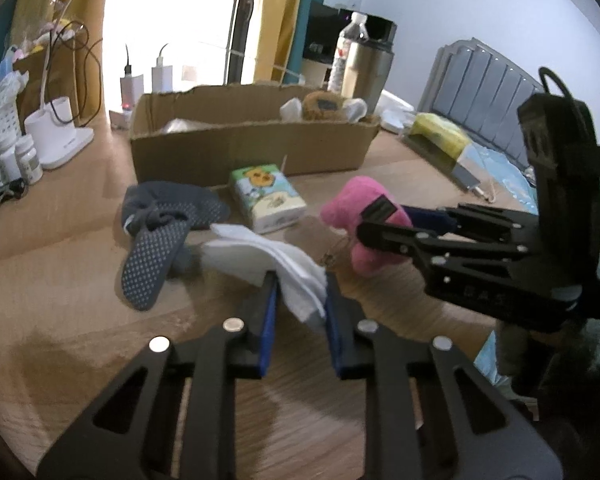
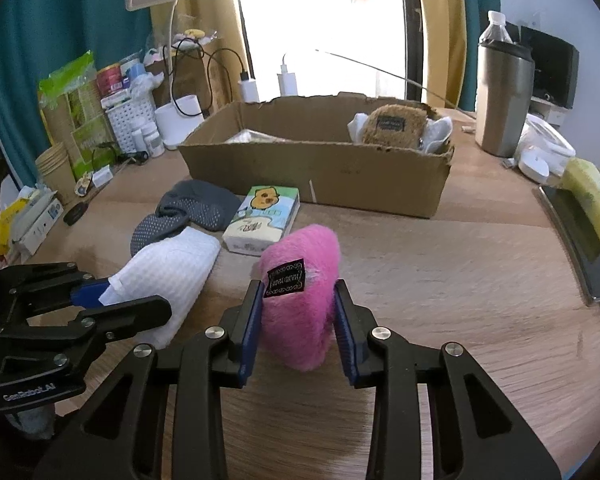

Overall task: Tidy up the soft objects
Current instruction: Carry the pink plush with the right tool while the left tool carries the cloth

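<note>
My left gripper [image 1: 300, 284] is shut on a folded white cloth [image 1: 260, 258], which lies on the wooden table; it also shows in the right wrist view [image 2: 168, 276]. My right gripper [image 2: 296, 292] is shut on a pink plush toy [image 2: 304, 292] with a black label, seen in the left wrist view too [image 1: 360, 216]. Grey dotted socks [image 1: 160, 228] and a tissue pack [image 1: 266, 196] lie in front of an open cardboard box [image 1: 252, 148]. A brown plush [image 2: 394, 124] sits in the box's right end.
A steel tumbler [image 2: 502, 100] and water bottle [image 2: 496, 28] stand right of the box. A lamp base [image 1: 54, 132], pill bottles [image 1: 28, 158], chargers and a white basket [image 2: 130, 120] crowd the left. A phone [image 2: 576, 236] lies at the right edge.
</note>
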### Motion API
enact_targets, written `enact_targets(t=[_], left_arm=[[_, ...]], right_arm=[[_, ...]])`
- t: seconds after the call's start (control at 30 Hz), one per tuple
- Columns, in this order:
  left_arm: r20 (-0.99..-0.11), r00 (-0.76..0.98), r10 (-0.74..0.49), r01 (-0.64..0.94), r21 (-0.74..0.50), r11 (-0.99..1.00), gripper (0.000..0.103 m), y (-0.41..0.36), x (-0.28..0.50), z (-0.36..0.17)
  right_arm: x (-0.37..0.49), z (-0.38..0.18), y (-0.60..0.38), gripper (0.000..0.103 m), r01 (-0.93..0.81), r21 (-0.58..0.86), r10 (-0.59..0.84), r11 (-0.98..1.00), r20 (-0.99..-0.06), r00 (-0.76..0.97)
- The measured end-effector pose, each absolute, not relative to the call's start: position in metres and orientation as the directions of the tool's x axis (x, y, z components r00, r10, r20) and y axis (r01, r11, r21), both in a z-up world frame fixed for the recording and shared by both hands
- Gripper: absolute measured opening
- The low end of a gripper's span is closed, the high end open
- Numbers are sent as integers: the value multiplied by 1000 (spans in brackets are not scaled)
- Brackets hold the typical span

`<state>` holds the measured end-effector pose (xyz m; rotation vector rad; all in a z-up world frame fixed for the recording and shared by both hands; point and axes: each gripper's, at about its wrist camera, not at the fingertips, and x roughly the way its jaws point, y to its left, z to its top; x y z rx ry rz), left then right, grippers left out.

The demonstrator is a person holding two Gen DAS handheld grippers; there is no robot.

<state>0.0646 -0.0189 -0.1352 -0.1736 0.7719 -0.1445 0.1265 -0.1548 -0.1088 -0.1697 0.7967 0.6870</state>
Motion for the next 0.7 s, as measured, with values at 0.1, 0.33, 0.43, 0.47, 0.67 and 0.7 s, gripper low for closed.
enact_targets(t=[0.1, 0.33, 0.43, 0.47, 0.67, 0.7], left_arm=[[-669, 718, -194, 73, -205, 976, 22, -21, 63, -131], [-643, 742, -190, 77, -200, 977, 22, -21, 61, -116], [-626, 756, -188, 81, -197, 977, 22, -21, 62, -109], [-623, 759, -188, 81, -196, 977, 22, -21, 62, -106], [-606, 775, -177, 75, -190, 979, 22, -17, 66, -96], [-602, 779, -175, 74, -189, 979, 22, -17, 66, -94]], right_arm=[[127, -104, -157, 35, -625, 110, 508, 773, -697, 505], [128, -91, -159, 35, -627, 105, 518, 772, -676, 525], [130, -84, -159, 35, -628, 102, 522, 771, -666, 533], [131, -82, -159, 35, -628, 101, 523, 771, -663, 536], [136, -73, -161, 35, -626, 99, 527, 774, -649, 549], [138, -71, -161, 36, -625, 98, 527, 774, -647, 551]])
